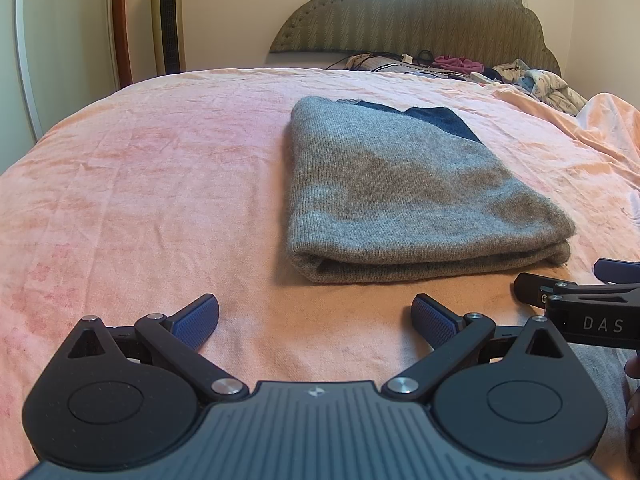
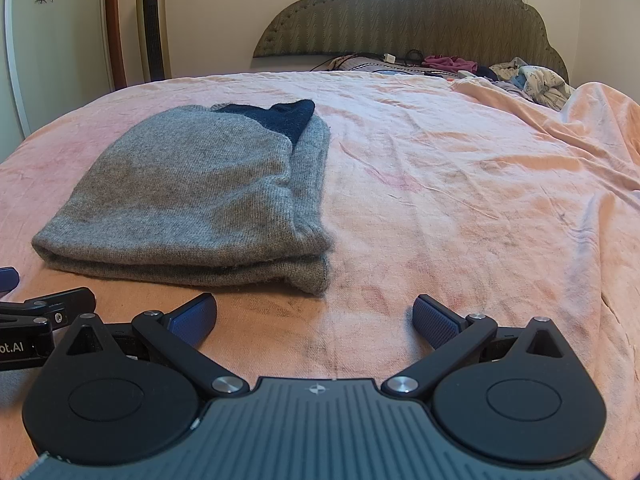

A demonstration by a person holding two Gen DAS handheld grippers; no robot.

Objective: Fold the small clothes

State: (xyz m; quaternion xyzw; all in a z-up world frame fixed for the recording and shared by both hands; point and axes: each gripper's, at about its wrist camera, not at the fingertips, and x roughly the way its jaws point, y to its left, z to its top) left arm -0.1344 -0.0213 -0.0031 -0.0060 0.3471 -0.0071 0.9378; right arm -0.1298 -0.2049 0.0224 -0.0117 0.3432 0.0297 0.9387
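Observation:
A grey knit garment (image 1: 404, 196) with a dark blue part at its far end lies folded in layers on the pink bedspread (image 1: 160, 184). It also shows in the right wrist view (image 2: 192, 200), left of centre. My left gripper (image 1: 316, 320) is open and empty, just short of the garment's near fold and to its left. My right gripper (image 2: 316, 320) is open and empty, just short of the garment's near right corner. The right gripper shows at the right edge of the left wrist view (image 1: 580, 300).
A heap of loose clothes (image 1: 536, 80) and cables lies by the padded headboard (image 1: 420, 16). A tower fan (image 1: 168, 16) stands at the far left wall. The bedspread is rumpled at the right (image 2: 560, 128).

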